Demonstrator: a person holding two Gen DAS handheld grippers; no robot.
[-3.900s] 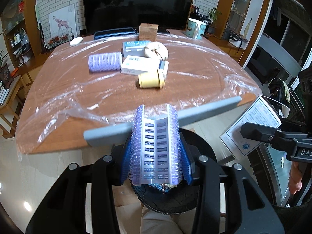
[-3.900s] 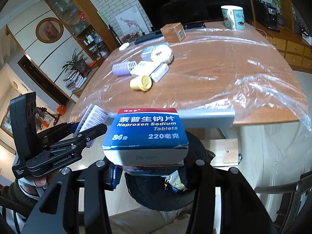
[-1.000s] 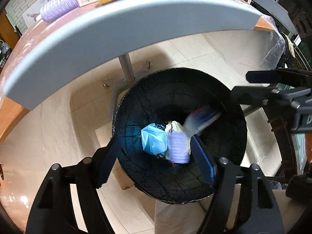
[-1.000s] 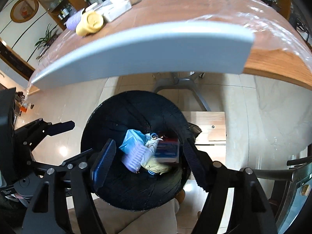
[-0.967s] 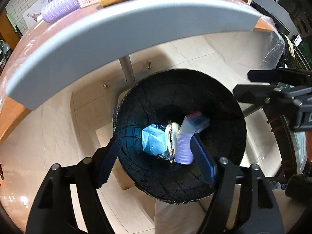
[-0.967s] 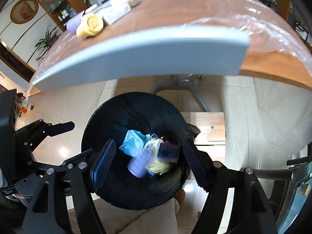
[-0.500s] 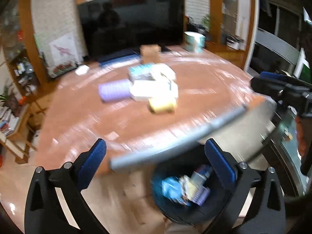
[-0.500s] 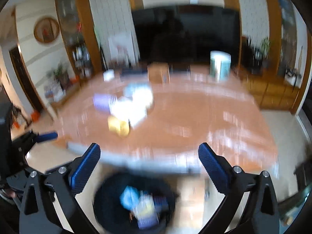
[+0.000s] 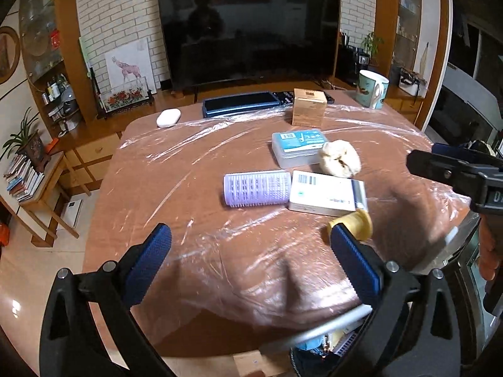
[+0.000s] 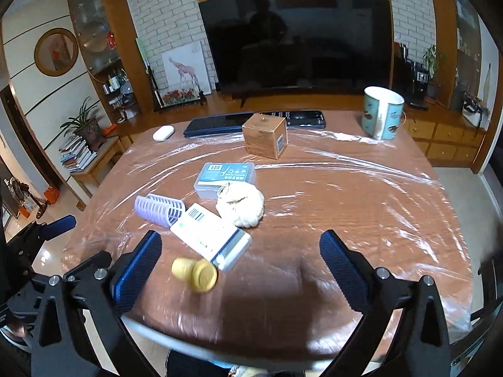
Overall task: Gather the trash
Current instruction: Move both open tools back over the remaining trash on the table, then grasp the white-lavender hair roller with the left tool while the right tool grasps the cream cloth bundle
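Observation:
Both grippers are open and empty above the near edge of the plastic-covered table (image 9: 176,163). On it lie a purple hair roller (image 9: 256,188) (image 10: 159,209), a white medicine box (image 9: 325,195) (image 10: 211,235), a yellow cap-shaped piece (image 9: 353,222) (image 10: 196,274), a crumpled beige wad (image 9: 340,158) (image 10: 241,204) and a clear blue-labelled case (image 9: 298,147) (image 10: 224,177). My left gripper (image 9: 248,262) hovers in front of the roller. My right gripper (image 10: 240,271) hovers over the yellow piece. The black trash bin (image 9: 320,350) peeks below the table edge.
Further back stand a brown cardboard box (image 10: 265,139), a teal mug (image 10: 382,113), a dark tablet (image 9: 240,106), a white case (image 9: 168,117) and a black remote (image 10: 298,114). A TV (image 10: 295,40) is behind. The right gripper's body (image 9: 459,169) shows at the left view's right.
Both grippers let the roller and the medicine box fall into the bin, then rose from over the bin to face the table top, open and empty.

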